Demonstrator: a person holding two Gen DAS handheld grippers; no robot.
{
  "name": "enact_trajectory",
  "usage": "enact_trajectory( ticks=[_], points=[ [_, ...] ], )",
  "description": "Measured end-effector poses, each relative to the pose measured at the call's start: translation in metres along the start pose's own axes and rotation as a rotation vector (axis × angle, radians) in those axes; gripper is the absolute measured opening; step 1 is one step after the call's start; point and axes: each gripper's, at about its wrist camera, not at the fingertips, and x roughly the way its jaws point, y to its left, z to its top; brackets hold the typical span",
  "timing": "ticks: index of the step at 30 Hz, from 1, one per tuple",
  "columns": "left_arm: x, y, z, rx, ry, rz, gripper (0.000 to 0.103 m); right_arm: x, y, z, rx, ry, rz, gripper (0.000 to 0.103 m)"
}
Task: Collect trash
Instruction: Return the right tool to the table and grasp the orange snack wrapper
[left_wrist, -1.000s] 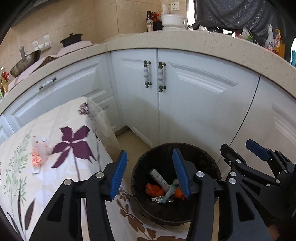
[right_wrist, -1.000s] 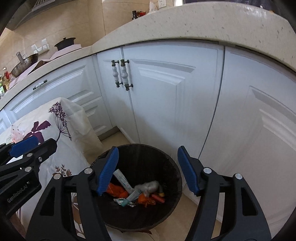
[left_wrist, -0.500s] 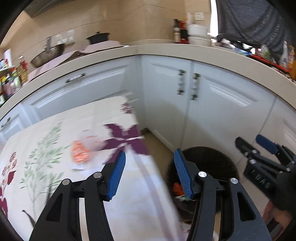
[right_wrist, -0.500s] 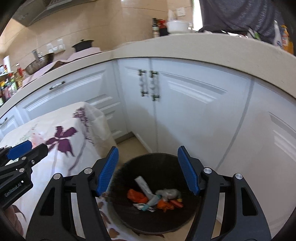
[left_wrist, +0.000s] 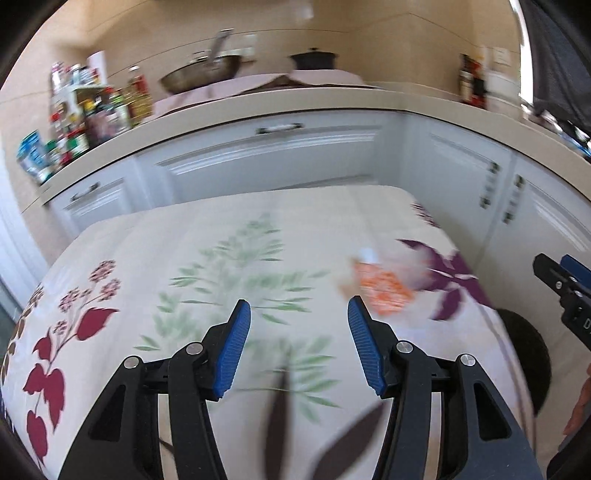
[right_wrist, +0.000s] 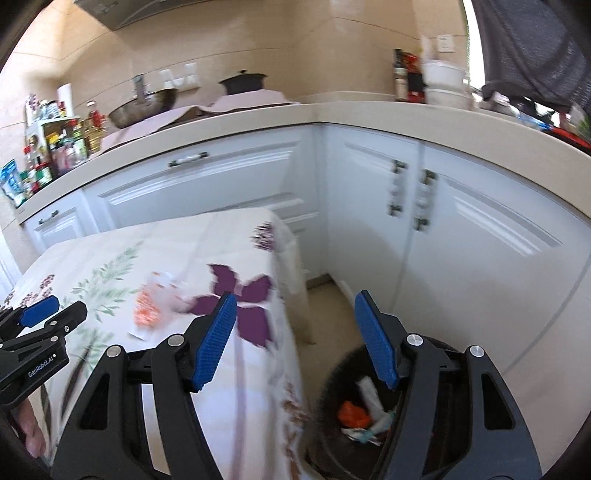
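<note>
The trash left to collect is a crumpled clear wrapper with an orange print (left_wrist: 382, 291); we find it lying on the flowered tablecloth (left_wrist: 229, 240), right of centre in the left wrist view and just past the tip of the left gripper's (left_wrist: 297, 347) right-hand finger. Both that gripper's blue pads stand apart with nothing between them, hanging above the cloth's green fern print.

In the right wrist view we see the same wrapper (right_wrist: 149, 306) at left centre, beside the purple flower print (right_wrist: 240, 299), and blurred. The right gripper (right_wrist: 295, 339) is also spread wide and empty, its left finger over the table's edge and its right finger over the dark round bin (right_wrist: 354, 413) on the floor at lower right. Only this view looks into the bin: an orange scrap (right_wrist: 352, 413), a white tube (right_wrist: 369, 393) and some smaller bits lie at the bottom. In the left wrist view we get just a dark slice of the bin (left_wrist: 524, 354) at the right edge, below the tip of the other gripper.

Around the table run white cabinets (right_wrist: 480, 236) under a beige countertop (right_wrist: 258, 122) that turns a corner. On it we see a wok (right_wrist: 144, 105), a black pot (right_wrist: 242, 81) on a pink cloth, and a rack of bottles (right_wrist: 55, 144) at far left. The floor between table and cabinets is pale tile.
</note>
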Motion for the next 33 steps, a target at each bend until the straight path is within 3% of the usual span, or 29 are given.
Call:
enact_trajectory(
  ticks=[11, 23, 25, 29, 33],
  points=[
    [0.007, 0.074, 0.008, -0.109, -0.038, 0.095, 0.058, 0.041, 0.067, 0.014, -0.075, 0.058, 0.086, 0.065],
    [0.023, 0.109, 0.002, -0.17, 0.0, 0.11, 0.06, 0.081, 0.095, 0.008, -0.118, 0.193, 0.089, 0.064],
    [0.024, 0.11, 0.0, -0.174, 0.003, 0.107, 0.06, 0.084, 0.095, 0.007, -0.119, 0.213, 0.093, 0.05],
    [0.026, 0.109, -0.001, -0.172, 0.008, 0.097, 0.06, 0.086, 0.096, 0.003, -0.125, 0.248, 0.121, 0.032],
    [0.027, 0.106, -0.003, -0.169, 0.014, 0.09, 0.06, 0.083, 0.097, 0.001, -0.129, 0.244, 0.138, 0.022]
  ],
)
